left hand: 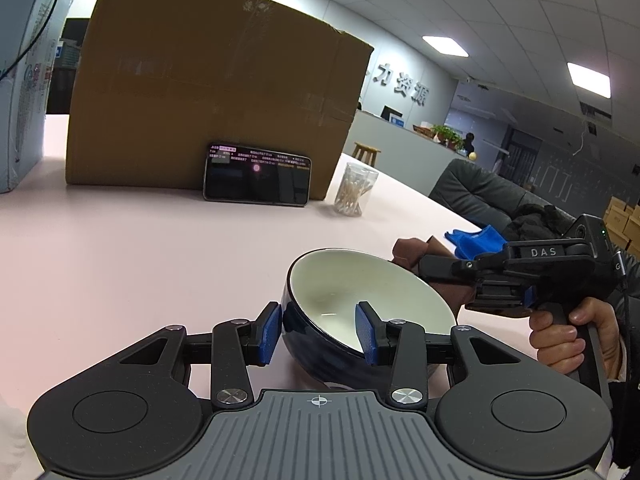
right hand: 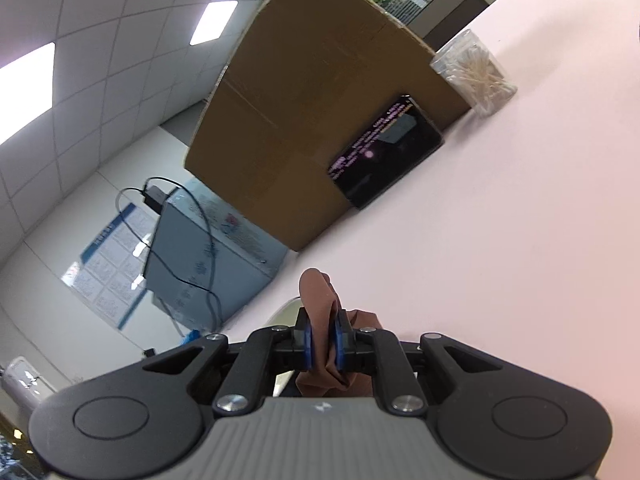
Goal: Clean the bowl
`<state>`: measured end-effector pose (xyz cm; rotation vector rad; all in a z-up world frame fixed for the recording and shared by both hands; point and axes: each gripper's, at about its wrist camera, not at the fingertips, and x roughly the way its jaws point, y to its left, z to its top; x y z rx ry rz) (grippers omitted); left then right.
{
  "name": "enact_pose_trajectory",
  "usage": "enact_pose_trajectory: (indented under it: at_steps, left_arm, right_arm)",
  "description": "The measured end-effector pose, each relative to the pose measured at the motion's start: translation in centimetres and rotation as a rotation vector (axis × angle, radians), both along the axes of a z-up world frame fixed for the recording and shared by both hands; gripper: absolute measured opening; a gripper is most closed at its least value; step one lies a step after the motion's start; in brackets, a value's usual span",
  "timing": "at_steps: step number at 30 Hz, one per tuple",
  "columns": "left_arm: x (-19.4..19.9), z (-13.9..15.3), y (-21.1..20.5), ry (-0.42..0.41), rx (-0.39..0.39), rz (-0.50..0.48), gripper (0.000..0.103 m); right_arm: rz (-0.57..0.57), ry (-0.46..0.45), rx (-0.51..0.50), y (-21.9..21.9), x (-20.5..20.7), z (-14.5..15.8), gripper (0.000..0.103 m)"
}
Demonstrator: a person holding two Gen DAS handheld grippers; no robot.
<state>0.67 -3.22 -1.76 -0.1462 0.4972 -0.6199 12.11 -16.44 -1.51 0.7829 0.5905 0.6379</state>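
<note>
Gripping the near wall of the tilted bowl (left hand: 360, 308), left gripper (left hand: 320, 330) with one blue pad outside at nine o'clock, the other inside the white hollow at three o'clock. Pinching a brown cloth (right hand: 322, 320) tight between its pads, right gripper (right hand: 322, 342), just off the bowl's rim at two o'clock. Farther out at twelve o'clock on the pink table (left hand: 140, 248): phone (left hand: 257, 174) leaning on a cardboard box (left hand: 208, 80), swab jar (left hand: 354, 188) beside.

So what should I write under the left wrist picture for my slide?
Left gripper tilts a blue bowl by its rim while the right gripper brings a brown cloth.
</note>
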Motion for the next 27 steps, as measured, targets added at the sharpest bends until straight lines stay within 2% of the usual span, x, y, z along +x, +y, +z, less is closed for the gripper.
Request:
enact_pose_trajectory:
  at_steps: [27]
  left_arm:
    - [-0.6,0.0,-0.2,-0.011,0.016,0.004,0.039]
  right_arm:
    - [0.015,-0.043,0.097,0.4,2.0,-0.3,0.015]
